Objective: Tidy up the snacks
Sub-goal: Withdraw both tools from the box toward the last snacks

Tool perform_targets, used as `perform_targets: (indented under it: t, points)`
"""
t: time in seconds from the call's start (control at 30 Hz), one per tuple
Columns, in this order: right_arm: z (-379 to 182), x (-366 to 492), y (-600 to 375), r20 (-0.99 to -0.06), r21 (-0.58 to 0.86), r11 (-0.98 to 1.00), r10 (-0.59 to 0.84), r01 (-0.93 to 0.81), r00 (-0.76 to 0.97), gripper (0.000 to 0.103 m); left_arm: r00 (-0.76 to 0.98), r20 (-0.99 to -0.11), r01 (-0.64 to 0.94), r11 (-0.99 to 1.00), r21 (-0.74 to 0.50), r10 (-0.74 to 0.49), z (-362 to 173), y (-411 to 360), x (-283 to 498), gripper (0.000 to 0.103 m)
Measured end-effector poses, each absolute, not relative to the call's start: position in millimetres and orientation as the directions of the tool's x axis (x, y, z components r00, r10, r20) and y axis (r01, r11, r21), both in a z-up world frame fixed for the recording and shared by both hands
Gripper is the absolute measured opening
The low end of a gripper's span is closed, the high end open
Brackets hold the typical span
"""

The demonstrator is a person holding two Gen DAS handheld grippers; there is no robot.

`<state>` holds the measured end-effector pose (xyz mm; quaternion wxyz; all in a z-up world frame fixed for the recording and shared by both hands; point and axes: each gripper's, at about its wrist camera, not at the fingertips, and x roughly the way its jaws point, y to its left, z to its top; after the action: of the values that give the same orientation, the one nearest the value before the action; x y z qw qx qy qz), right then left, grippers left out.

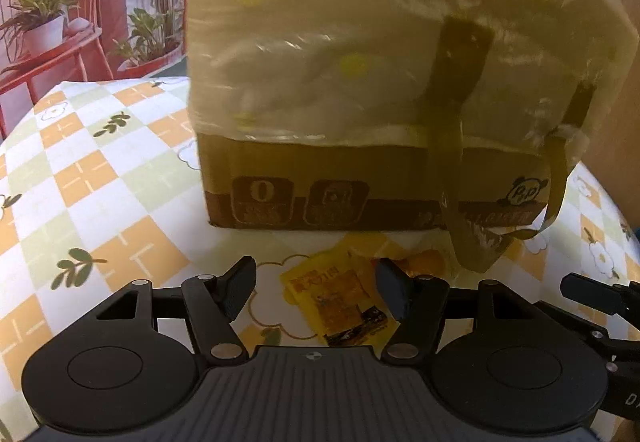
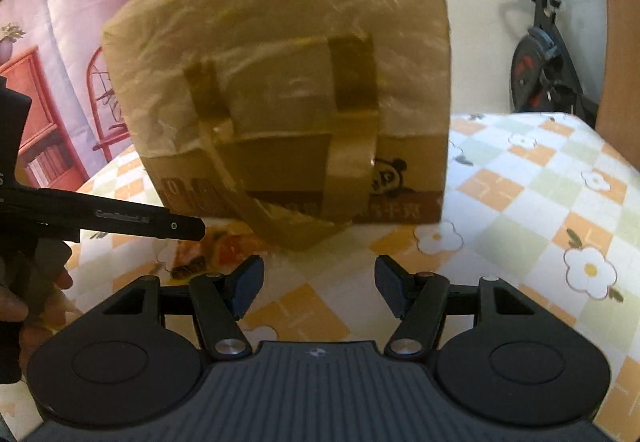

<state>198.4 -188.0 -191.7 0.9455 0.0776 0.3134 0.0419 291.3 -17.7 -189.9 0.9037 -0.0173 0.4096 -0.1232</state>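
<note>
Left gripper (image 1: 316,292) and right gripper (image 2: 318,288) both stand partly open, holding nothing. A yellow packet (image 1: 340,298) lies flat on the table (image 1: 100,177) just ahead of the left jaws; judged light, thin, slippery, best pinched at an edge. Beyond stands the box (image 1: 360,181), stiff, plastic-wrapped.

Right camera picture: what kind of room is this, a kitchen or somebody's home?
Probably a room in someone's home: a flowered checked tablecloth, an exercise bike by the wall, and a taped cardboard box.
</note>
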Motion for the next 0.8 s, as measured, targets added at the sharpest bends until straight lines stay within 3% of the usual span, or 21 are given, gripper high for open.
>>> perform_targets:
  t: [0.2, 0.27, 0.37, 0.5, 0.8]
  points:
    - [-200.4, 205.5, -183.0, -0.618, 0.148, 0.988, 0.124, -0.04, 0.776, 0.065, 0.634, -0.742, 0.216, 0.971, -0.101, -0.218, -195.6, -13.0, 285.4, 0.068]
    - [-201.9, 208.1, -179.5, -0.622, 0.145, 0.988, 0.131, -0.051, 0.772, 0.065, 0.639, -0.735, 0.218, 0.97, -0.106, -0.224, -196.0, -11.9, 284.1, 0.049]
    - [-204.6, 212.3, -173.9, -0.628, 0.151, 0.985, 0.158, -0.08, 0.762, 0.058, 0.652, -0.731, 0.228, 0.972, -0.065, -0.202, -193.6, -3.4, 277.6, 0.049]
    - [-204.8, 217.7, -158.4, -0.641, 0.14, 0.976, 0.218, -0.168, 0.736, 0.047, 0.638, -0.735, 0.23, 0.968, -0.103, -0.23, -193.5, 22.7, 272.2, 0.048]
    - [-196.6, 253.4, -121.5, -0.646, 0.021, 0.939, 0.274, -0.342, 0.712, 0.046, 0.624, -0.736, 0.192, 0.964, -0.182, -0.263, -198.2, 74.1, 249.5, 0.047]
